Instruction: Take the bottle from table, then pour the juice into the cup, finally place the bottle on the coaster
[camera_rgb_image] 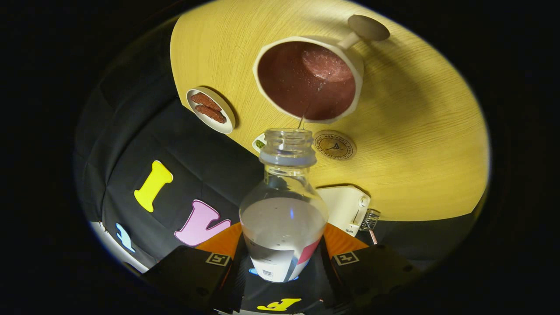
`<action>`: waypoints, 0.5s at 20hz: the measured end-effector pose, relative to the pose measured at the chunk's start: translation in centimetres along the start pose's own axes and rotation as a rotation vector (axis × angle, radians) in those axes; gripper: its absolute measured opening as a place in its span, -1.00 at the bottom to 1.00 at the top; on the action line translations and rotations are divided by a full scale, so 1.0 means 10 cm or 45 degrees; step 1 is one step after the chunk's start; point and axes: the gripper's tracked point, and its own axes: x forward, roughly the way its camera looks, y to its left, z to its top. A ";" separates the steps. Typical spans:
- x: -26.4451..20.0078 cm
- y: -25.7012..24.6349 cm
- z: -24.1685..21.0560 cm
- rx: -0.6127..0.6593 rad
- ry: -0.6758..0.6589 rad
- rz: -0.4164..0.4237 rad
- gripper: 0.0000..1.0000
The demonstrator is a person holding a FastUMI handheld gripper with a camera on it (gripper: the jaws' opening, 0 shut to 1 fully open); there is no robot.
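Note:
A clear open bottle (283, 205) with a grey neck ring is held between the two fingers of my gripper (282, 259), which is shut on its labelled body. The bottle is tipped forward, its mouth just before the rim of a white cup (356, 70). A thin stream runs from the mouth into the cup, where dark reddish juice (302, 83) fills the inside. The cup has a side handle ending in a round knob (368, 27). A round brown coaster (334, 145) lies on the wooden table (415, 144) just beside the bottle's mouth, on the near side of the cup.
A small white dish (227, 124) with two brown snacks sits beyond the fingers, off to one side of the cup. A white boxy device (345, 208) with a metal clip stands at the table's edge behind the bottle. A small white-and-green item (259, 143) peeks out by the bottle's neck.

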 end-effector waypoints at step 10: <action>-0.16 0.06 0.00 0.117 0.038 -0.041 0.40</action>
